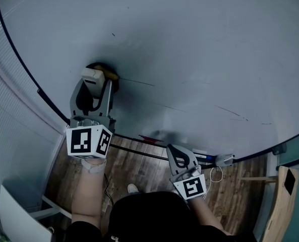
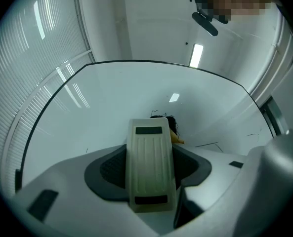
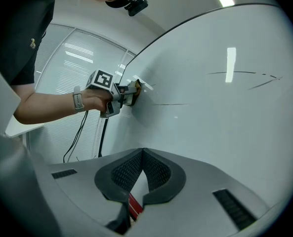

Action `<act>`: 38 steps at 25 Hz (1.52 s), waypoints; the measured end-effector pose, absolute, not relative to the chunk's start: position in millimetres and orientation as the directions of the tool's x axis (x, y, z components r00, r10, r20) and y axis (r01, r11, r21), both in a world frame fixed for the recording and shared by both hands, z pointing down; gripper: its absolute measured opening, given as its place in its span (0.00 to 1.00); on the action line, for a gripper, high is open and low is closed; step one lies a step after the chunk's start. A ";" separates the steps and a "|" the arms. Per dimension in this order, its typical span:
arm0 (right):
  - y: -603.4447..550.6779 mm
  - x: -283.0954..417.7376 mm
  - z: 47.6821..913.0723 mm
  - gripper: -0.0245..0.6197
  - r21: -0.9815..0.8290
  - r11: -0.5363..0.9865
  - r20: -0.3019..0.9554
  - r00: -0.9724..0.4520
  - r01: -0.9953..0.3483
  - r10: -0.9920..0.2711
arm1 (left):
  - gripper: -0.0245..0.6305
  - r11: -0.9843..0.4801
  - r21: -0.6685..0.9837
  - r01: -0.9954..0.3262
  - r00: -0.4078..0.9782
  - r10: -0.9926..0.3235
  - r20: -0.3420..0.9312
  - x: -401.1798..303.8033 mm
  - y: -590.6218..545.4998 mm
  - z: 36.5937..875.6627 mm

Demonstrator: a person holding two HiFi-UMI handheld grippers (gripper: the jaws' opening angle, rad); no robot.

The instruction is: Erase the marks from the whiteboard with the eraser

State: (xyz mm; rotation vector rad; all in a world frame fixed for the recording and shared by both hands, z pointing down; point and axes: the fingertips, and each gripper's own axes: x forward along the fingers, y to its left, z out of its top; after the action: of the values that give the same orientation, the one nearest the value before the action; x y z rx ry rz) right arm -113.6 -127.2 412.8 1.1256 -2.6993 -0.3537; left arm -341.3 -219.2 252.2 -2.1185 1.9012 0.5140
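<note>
The left tongs were closed on a cream eraser, which was held by its ridged back and pressed flat against the whiteboard, in the board's lower left part. In the left gripper view the eraser was seen clamped between the two dark pads, and past its far end a black scribble was seen on the board. A yellowish edge was seen beside the eraser, but what it belonged to could not be told.

Thin dark marks were spread over the board to the right of the eraser – a long fine line just beside it, and short strokes further off. From the right gripper view the left tongs were seen touching the board, held by a hand with a pale wrist band.

The right tongs were held low, near the board's bottom edge and well apart from the eraser. Their tips were brought together with nothing gripped – only a narrow gap was left behind them. Markers were lying along the ledge beside them, and a wooden floor was seen below.
</note>
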 end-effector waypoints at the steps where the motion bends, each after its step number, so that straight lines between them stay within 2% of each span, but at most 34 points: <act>1: -126.1 -109.0 412.6 0.08 0.292 0.681 0.088 -0.690 -0.672 -0.718 | 0.43 -0.120 0.050 -0.992 0.088 -0.904 -0.419 -336.0 -218.7 251.3; 6: -132.0 -53.9 424.8 0.08 0.267 0.665 0.091 -0.669 -0.697 -0.738 | 0.43 -0.133 0.017 -0.991 0.114 -0.901 -0.419 -269.9 -226.9 259.0; 20: -113.6 55.0 413.0 0.08 0.254 0.627 0.092 -0.627 -0.736 -0.774 | 0.43 -0.135 0.005 -0.991 0.121 -0.907 -0.403 -158.6 -209.6 249.8; 38: -89.0 189.6 415.1 0.08 0.264 0.606 0.103 -0.603 -0.750 -0.791 | 0.43 -0.131 -0.113 -0.985 0.166 -0.902 -0.398 6.5 -192.1 256.1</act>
State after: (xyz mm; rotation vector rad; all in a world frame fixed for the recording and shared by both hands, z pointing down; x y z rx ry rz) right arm 189.6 -89.0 415.1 1.2755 -2.6231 -0.2870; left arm 6.5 -192.1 256.1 -2.1034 1.7981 0.3313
